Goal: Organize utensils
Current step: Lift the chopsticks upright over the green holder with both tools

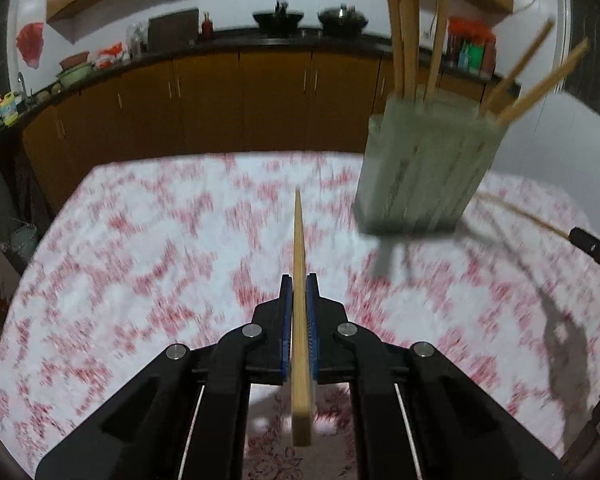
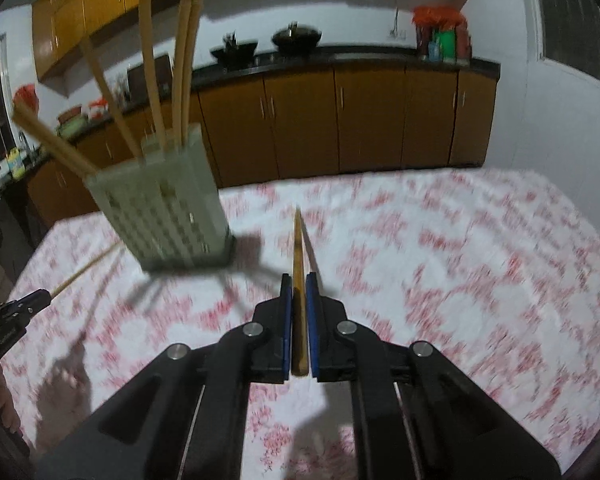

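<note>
Left hand-held gripper (image 1: 299, 280): clamped tight on a pale chopstick (image 1: 299, 248), blue pads (image 1: 286, 320) pressing both sides, stick running straight ahead between them, tip over the counter (image 1: 140, 240) with its red-and-white floral cloth. Butt end poking out behind the pads toward the camera.

Right hand-held gripper (image 2: 299, 280): likewise closed, pinching a darker brown chopstick (image 2: 298, 248) lengthwise, tip pointing forward above the cloth.

Utensil holder (image 1: 424, 168): pale green, perforated, upright on the counter, to the right in the left view and to the left in the right view. Holding several wooden chopsticks (image 1: 404, 40): some near upright, two leaning outward over the rim. Exact count hard to tell through the blur.

In the left view, right gripper's black tip at the far right edge with its stick reaching toward the holder's base. Mirror of that at the left edge of the right view.

Background: brown cabinets (image 1: 276, 92), dark worktop with two woks (image 1: 278, 18).
</note>
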A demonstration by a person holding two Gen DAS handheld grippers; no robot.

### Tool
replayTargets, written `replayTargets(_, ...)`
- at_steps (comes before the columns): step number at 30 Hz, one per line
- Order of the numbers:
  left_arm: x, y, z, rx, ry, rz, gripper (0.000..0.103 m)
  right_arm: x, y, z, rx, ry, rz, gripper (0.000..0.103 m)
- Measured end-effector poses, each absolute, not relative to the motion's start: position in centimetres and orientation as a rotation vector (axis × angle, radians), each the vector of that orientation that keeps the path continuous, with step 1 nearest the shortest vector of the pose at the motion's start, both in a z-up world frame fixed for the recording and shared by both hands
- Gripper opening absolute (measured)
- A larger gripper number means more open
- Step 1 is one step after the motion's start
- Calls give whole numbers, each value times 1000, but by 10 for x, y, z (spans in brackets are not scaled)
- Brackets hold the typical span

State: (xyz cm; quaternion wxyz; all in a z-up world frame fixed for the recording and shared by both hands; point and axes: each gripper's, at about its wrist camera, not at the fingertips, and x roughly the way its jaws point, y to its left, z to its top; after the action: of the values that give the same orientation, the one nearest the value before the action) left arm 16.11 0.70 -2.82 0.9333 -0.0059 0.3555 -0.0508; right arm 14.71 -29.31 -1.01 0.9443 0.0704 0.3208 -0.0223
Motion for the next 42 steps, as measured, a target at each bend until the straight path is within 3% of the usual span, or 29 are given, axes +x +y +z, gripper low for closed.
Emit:
replayTargets(22, 149, 5, 90, -108, 455, -226, 7, 116, -294, 118, 197, 373, 88, 8)
replayTargets(34, 140, -18, 155, -151, 280, -312, 7, 83, -287, 236, 181, 57, 153, 8)
replayTargets(42, 160, -30, 174, -124, 178, -280, 7, 108, -279, 265, 172, -54, 102, 8)
